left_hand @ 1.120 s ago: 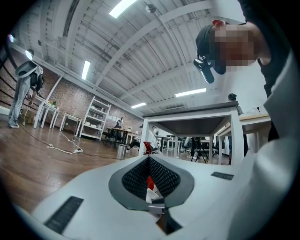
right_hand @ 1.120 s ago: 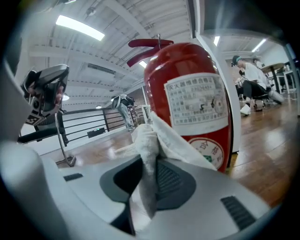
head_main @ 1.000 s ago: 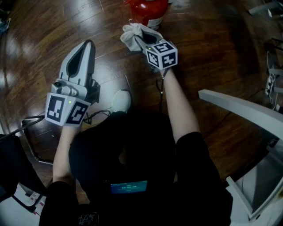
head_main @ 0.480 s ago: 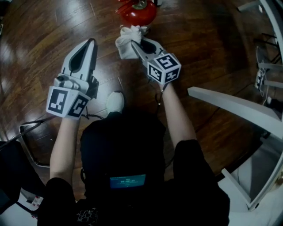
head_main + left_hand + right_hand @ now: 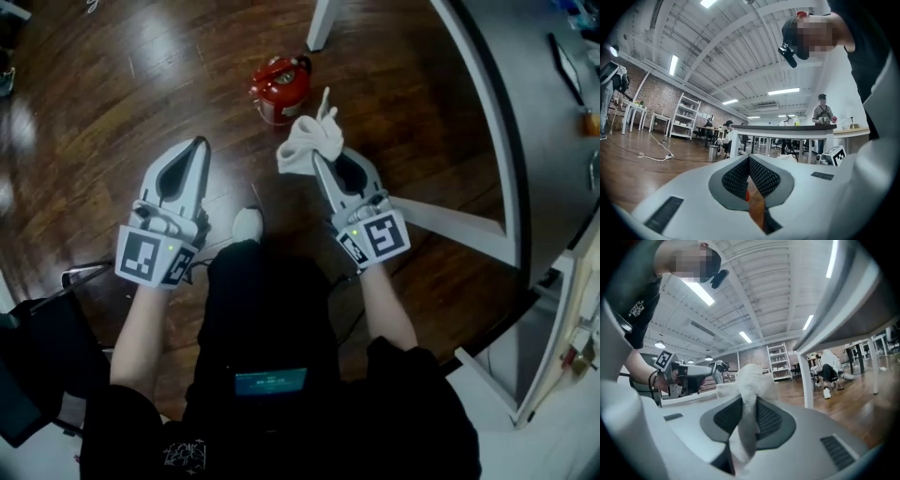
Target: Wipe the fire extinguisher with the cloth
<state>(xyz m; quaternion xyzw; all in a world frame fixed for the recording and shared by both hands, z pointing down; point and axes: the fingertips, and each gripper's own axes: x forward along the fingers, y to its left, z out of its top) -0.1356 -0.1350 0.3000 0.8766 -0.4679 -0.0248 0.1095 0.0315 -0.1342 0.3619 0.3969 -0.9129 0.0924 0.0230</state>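
The red fire extinguisher [image 5: 278, 86] stands on the dark wood floor ahead of me, apart from both grippers. My right gripper [image 5: 316, 156] is shut on a bunched white cloth [image 5: 308, 141], which sticks out past its tip. In the right gripper view the cloth [image 5: 752, 379] is pinched between the dark pads of the right gripper [image 5: 748, 404] and rises above them. My left gripper [image 5: 199, 142] is held level with the right one, shut with nothing in it. The left gripper [image 5: 749, 158] shows its pads meeting at the tip in its own view.
A curved white table edge [image 5: 486, 112] and its leg [image 5: 322, 22] run along the right and far side. A white shoe [image 5: 247, 223] rests on the floor between the grippers. A black object and metal frame [image 5: 56, 309] sit at the left.
Both grippers have drawn back toward my body, away from the extinguisher. The extinguisher now shows whole and farther off. The cloth has stayed in the right gripper.
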